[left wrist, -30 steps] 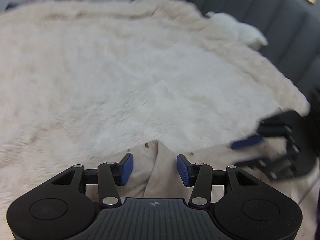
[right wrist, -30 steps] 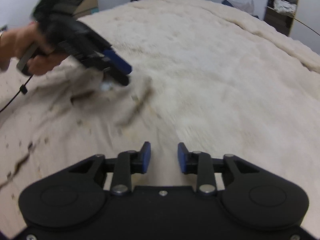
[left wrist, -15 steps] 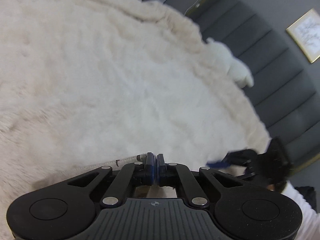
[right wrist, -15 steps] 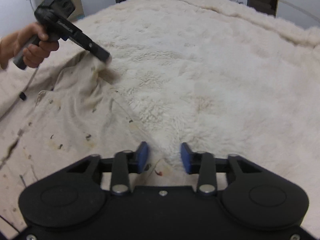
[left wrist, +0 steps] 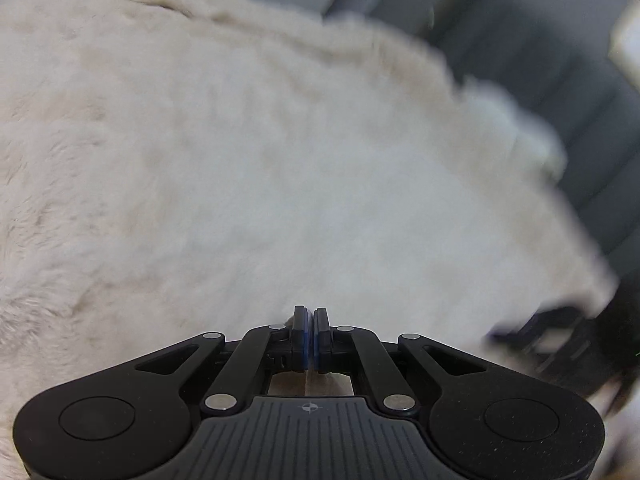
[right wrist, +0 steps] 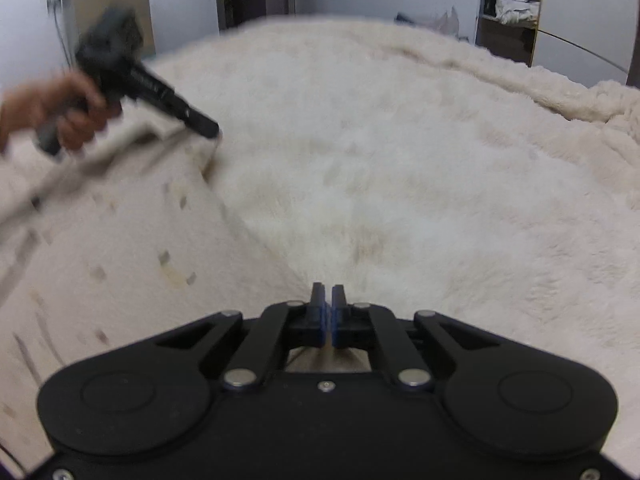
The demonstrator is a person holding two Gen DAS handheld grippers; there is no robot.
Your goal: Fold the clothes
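On the bed, lower left of the right wrist frame: the garment (right wrist: 120, 264), cream cloth with small dark flecks, lies spread over the fluffy blanket (right wrist: 400, 168).
Left gripper (left wrist: 310, 336): pads pressed together, a thin strip of cream cloth showing in the gap behind them. In the right wrist view it sits upper left, held in the person's hand (right wrist: 68, 120), tip at a raised corner of the garment.
Right gripper (right wrist: 328, 316): fingers clenched too, cloth visible just behind the pads, at the garment's near edge.
Hedge: both views are motion-blurred, so how much cloth each pinch holds is unclear; probably only an edge.
Risk 1: shallow pinch slips. Cause: thin hem between smooth pads, plus tension if the two grippers pull apart.
Risk 2: blanket caught with the garment. Cause: long pile right under the edge, colours nearly identical, hard to spot by eye. Lift would drag the blanket and wreck the fold line.
Risk 3: skewed fold. Cause: the grippers hold different points along one edge at unequal heights, left corner lifted, right low. Uneven carry puts the crease off-square.
Risk 4: garment bunches. Cause: cloth drags on the pile instead of sliding.
Background: grey padded headboard (left wrist: 560, 92) upper right of the left wrist frame, open shelf with clothes (right wrist: 512, 4) upper right of the right one. Neither is near the work.
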